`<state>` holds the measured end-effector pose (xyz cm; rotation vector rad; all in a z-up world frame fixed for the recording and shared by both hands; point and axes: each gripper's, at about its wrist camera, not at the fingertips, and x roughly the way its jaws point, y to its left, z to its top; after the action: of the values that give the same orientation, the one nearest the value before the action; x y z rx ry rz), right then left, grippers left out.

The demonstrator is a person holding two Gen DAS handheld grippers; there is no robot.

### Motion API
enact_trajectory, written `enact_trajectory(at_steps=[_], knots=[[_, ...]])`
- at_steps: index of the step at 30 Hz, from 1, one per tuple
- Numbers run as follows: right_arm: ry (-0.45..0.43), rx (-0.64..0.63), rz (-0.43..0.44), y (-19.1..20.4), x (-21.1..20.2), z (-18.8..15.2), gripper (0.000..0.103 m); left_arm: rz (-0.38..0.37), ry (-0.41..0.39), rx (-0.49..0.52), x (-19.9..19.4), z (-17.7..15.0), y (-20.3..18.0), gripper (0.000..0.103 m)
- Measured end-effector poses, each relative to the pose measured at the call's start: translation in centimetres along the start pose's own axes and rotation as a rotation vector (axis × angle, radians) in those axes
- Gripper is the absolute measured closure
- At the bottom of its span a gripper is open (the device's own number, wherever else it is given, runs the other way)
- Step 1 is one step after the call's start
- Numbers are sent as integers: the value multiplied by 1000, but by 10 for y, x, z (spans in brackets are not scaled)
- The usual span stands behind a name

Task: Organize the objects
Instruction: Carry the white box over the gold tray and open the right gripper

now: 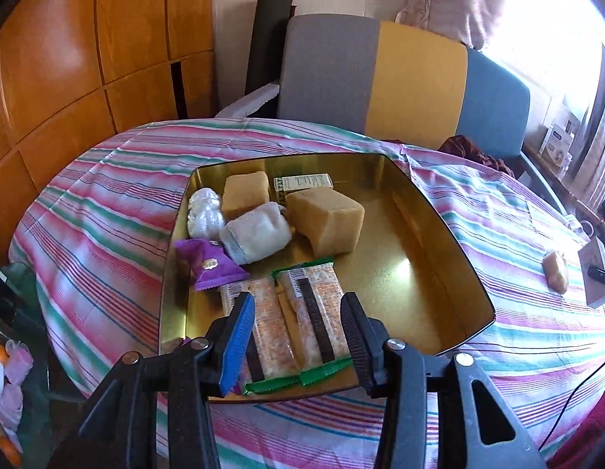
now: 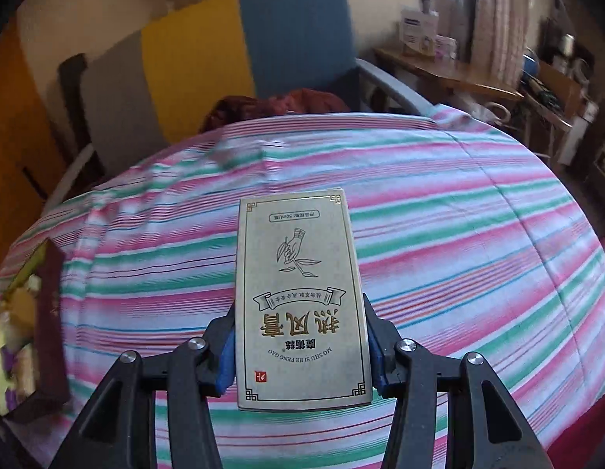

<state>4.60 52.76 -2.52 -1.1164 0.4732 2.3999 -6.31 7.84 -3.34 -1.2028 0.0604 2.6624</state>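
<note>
A gold tin tray (image 1: pixel 419 234) sits on the striped cloth. It holds two tan blocks (image 1: pixel 325 221), a white wrapped bundle (image 1: pixel 257 232), a purple packet (image 1: pixel 210 267), a small green-and-white box (image 1: pixel 302 183) and two green-edged cracker packets (image 1: pixel 318 316). My left gripper (image 1: pixel 297 305) hovers open over the cracker packets, its pads clear of them. My right gripper (image 2: pixel 300 308) is shut on a flat silver box (image 2: pixel 300 273) with gold characters, lifted above the cloth. The tray's dark outer wall (image 2: pixel 48 312) shows at the left edge of the right wrist view.
Another tan block (image 1: pixel 556 269) lies on the cloth right of the tray. A grey, yellow and blue chair (image 1: pixel 415 82) stands behind the table, with wooden cabinets (image 1: pixel 87 58) to the left. A cluttered side table (image 2: pixel 450 70) is at the right.
</note>
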Motion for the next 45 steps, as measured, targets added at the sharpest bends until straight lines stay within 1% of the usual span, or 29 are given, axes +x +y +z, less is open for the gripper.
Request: enact_trajectory(at_steps=[4, 8, 12, 15, 17, 20, 23, 26, 28, 30, 31, 34, 36, 37, 41, 45], knots=[[-12, -116, 107, 67, -13, -2, 51, -9, -10, -16, -4, -1, 6, 57], [-18, -240, 239, 146, -26, -9, 51, -10, -23, -29, -8, -2, 14, 57], [-4, -356, 332, 220, -29, -22, 51, -7, -29, -37, -10, -4, 20, 57], [29, -425, 361, 264, -18, -35, 51, -5, -27, -51, -9, -6, 27, 57], [56, -459, 364, 284, -5, -44, 51, -6, -25, -61, -8, -7, 32, 57], [107, -518, 346, 315, 16, -61, 51, 4, -15, -92, -4, -10, 42, 57], [169, -576, 318, 338, 40, -78, 51, 14, -4, -118, 0, -14, 52, 57], [214, -590, 338, 348, 56, -94, 51, 15, 4, -134, 3, -18, 57, 57], [242, -589, 371, 351, 60, -101, 48, 12, 7, -137, 3, -19, 59, 57], [244, -586, 398, 350, 57, -104, 48, 9, 6, -138, 3, -20, 59, 57], [239, -582, 408, 349, 54, -105, 48, 6, 6, -137, 3, -20, 58, 57], [225, -544, 441, 340, 44, -99, 44, -2, -1, -126, 0, -19, 54, 57], [217, -515, 459, 333, 37, -94, 33, -5, -3, -120, -1, -19, 51, 57], [212, -499, 470, 329, 34, -91, 31, -7, -3, -117, -2, -19, 50, 57], [168, -465, 463, 308, 19, -82, 29, -17, -8, -91, -6, -17, 40, 57], [133, -405, 428, 271, 13, -69, 27, -25, -16, -57, -11, -15, 28, 57]])
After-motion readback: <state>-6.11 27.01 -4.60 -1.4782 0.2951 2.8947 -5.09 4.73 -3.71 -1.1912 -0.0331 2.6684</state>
